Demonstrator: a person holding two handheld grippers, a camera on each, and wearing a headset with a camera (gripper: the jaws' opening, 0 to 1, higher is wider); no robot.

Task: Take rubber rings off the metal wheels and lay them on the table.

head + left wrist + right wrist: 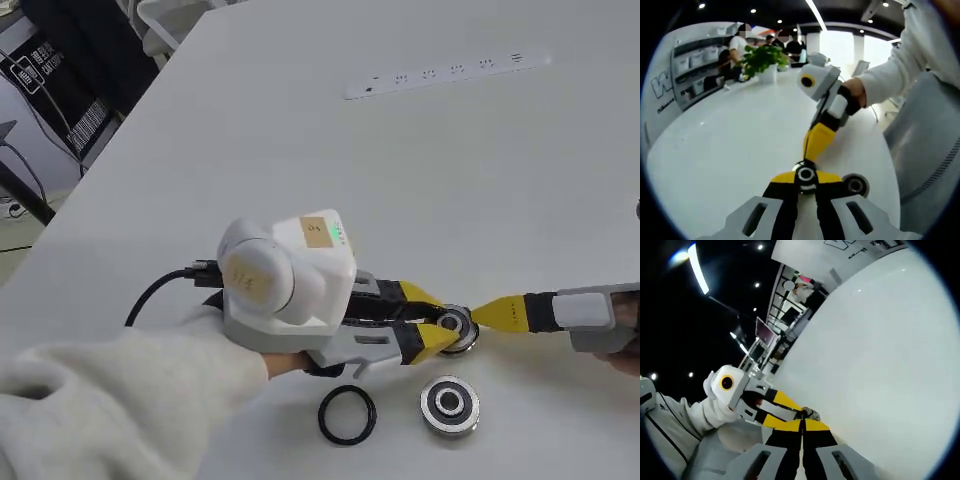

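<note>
Wheel (458, 326) sits clamped between the jaws of the left gripper (438, 322), low over the surface (300, 150). The right gripper (482, 316) meets it from the opposite side, jaws pinched together, tip touching the wheel's rim; can't tell if any rubber is caught between them. A rubber ring (347, 414) lies loose and flat near the clamped wheel, on the person's side of it. Just beside that ring lies the second wheel (450, 405), flat, with a dark band round its rim. A power strip (447, 72) lies well beyond the clamped wheel.
</note>
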